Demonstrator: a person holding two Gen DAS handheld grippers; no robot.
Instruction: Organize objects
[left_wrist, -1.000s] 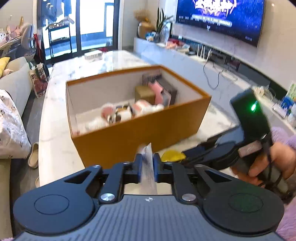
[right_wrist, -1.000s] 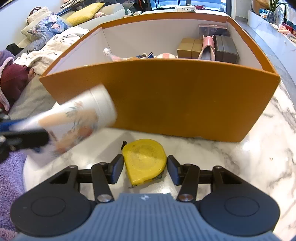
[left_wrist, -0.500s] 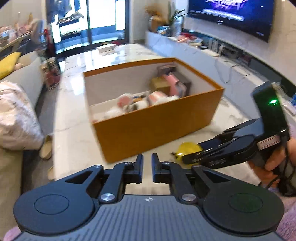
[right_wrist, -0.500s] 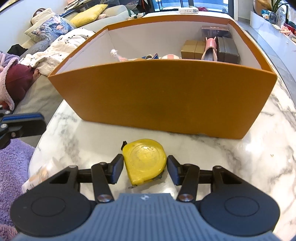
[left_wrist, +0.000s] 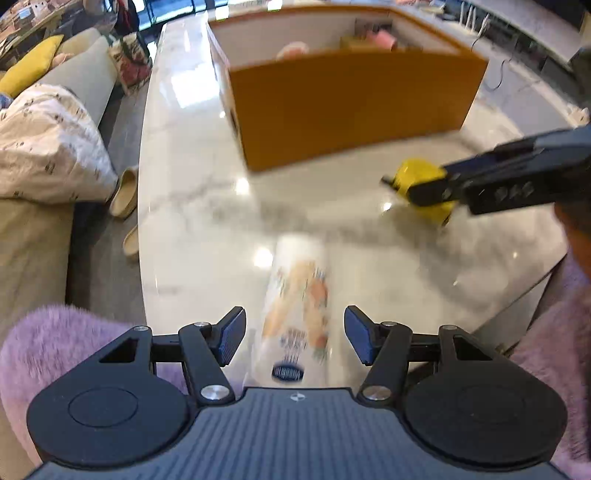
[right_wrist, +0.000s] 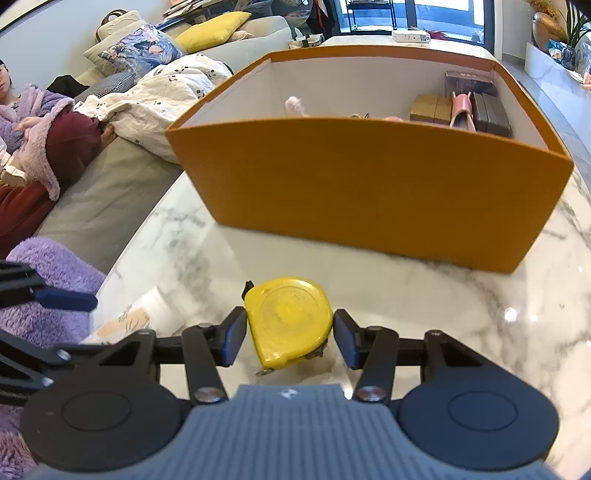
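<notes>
tube: print motion-blurred, unreadable | orange box: front wall hides most contents

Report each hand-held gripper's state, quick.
Left hand-held gripper: just opened, white printed tube lying loose between its jaws.
Right hand-held gripper: open around the yellow tape measure.

Left wrist view: steeply down onto the marble surface, close in, orange box beyond. Right wrist view: lower angle, near the surface, facing the box. Shared: box, yellow tape measure, printed tube.
</notes>
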